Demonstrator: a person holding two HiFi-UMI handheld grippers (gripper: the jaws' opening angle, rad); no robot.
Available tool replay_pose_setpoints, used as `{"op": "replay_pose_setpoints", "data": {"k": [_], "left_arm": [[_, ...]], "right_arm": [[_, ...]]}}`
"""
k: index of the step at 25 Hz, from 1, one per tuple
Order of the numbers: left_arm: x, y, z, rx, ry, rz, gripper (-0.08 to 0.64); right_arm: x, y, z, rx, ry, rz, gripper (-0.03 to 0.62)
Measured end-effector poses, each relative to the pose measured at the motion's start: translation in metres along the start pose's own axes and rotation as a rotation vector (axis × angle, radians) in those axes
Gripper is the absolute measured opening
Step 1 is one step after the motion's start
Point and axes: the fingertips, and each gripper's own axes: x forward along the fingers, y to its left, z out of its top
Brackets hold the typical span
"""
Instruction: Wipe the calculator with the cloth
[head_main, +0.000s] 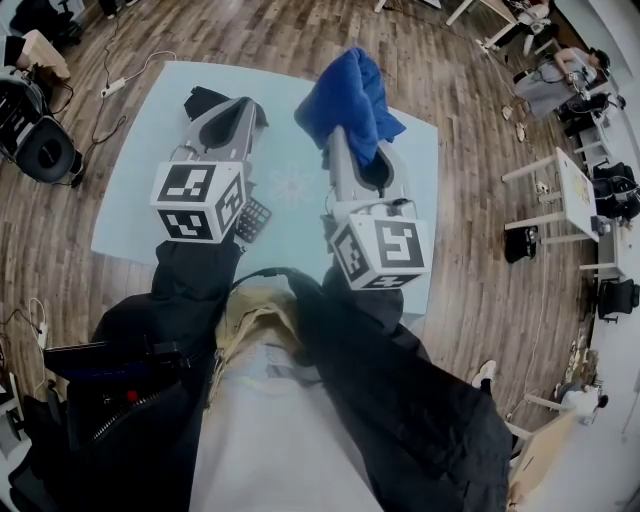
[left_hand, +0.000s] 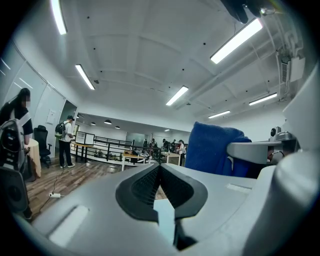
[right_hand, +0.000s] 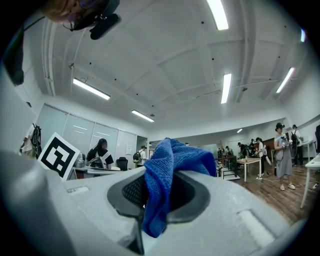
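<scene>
While the pale blue table (head_main: 130, 200) fills the middle of the wooden floor (head_main: 480, 250), both grippers sit over it and tilt up toward the ceiling (left_hand: 140, 50). The left gripper (left_hand: 160, 169) has its jaws pressed together with nothing between them. The right gripper (right_hand: 150, 192) is clamped on the blue cloth (head_main: 350, 95), which bunches above its jaws. What looks like the calculator (head_main: 253, 220), mostly hidden, lies on the table just beside the left gripper's marker cube (head_main: 198, 200).

Open office-lab: desks (head_main: 575, 190), strip lights (left_hand: 239, 40)
</scene>
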Motion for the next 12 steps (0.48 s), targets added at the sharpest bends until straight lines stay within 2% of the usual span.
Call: {"op": "replay_pose_setpoints", "data": {"k": [12], "left_arm": [[0.0016, 0.0026, -0.0044, -0.006, 0.013, 0.003, 0.002]], "right_arm": [[0.0027, 0.0001, -0.0065, 0.006, 0.021, 0.012, 0.075]]}}
